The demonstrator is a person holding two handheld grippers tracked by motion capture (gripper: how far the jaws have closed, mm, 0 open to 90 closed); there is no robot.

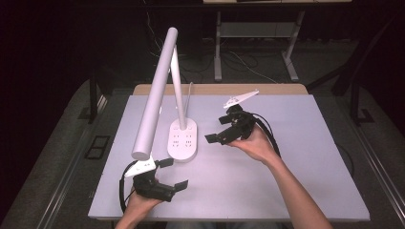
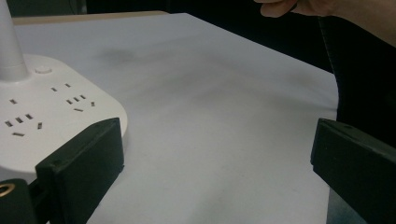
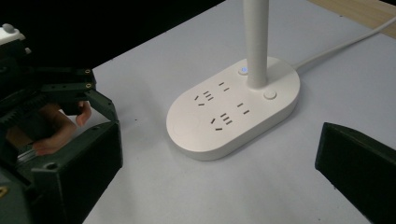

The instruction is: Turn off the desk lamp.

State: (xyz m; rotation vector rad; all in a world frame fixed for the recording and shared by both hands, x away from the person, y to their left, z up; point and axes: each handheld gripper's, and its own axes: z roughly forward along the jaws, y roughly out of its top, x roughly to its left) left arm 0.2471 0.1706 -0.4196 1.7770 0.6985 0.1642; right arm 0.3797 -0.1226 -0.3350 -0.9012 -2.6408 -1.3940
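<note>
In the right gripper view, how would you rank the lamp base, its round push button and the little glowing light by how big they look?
Largest to smallest:
1. Lamp base, much the biggest.
2. Round push button.
3. Glowing light, slightly smaller than the button; it sits a little farther from the camera, so that gap is uncertain.

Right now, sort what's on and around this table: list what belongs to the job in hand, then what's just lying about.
Job in hand:
- white desk lamp
- its oval base with sockets and buttons
- left gripper, open
- right gripper, open

Just there:
- lamp's white cord
- grey table
- metal frame behind the table
</note>
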